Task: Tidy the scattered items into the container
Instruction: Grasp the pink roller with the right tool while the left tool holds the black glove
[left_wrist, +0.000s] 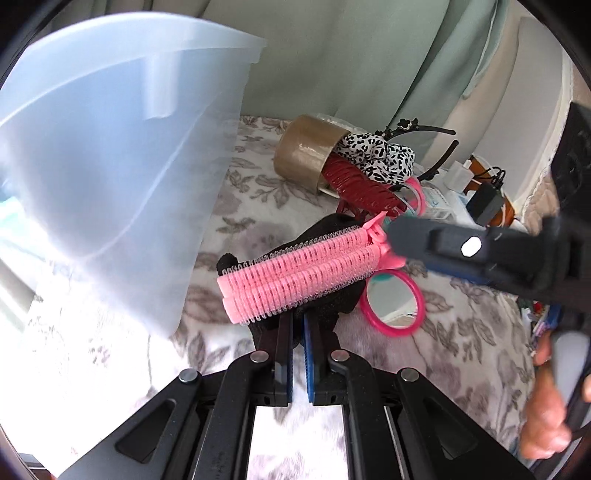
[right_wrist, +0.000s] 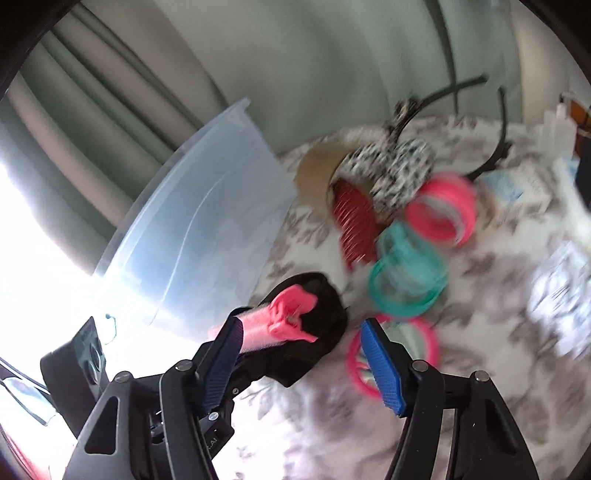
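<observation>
the left gripper (left_wrist: 298, 325) pinches a black cloth (left_wrist: 325, 314) with a pink roller clip (left_wrist: 299, 271) lying on it, beside the clear bin (left_wrist: 122, 177). the right gripper (right_wrist: 306, 354) is spread wide. keep the cloth level so the clip can't slide off.

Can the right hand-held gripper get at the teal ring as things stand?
Probably yes. The right hand-held gripper is open, and the teal ring lies uncovered just beyond it on the floral cloth, nothing between.
</observation>
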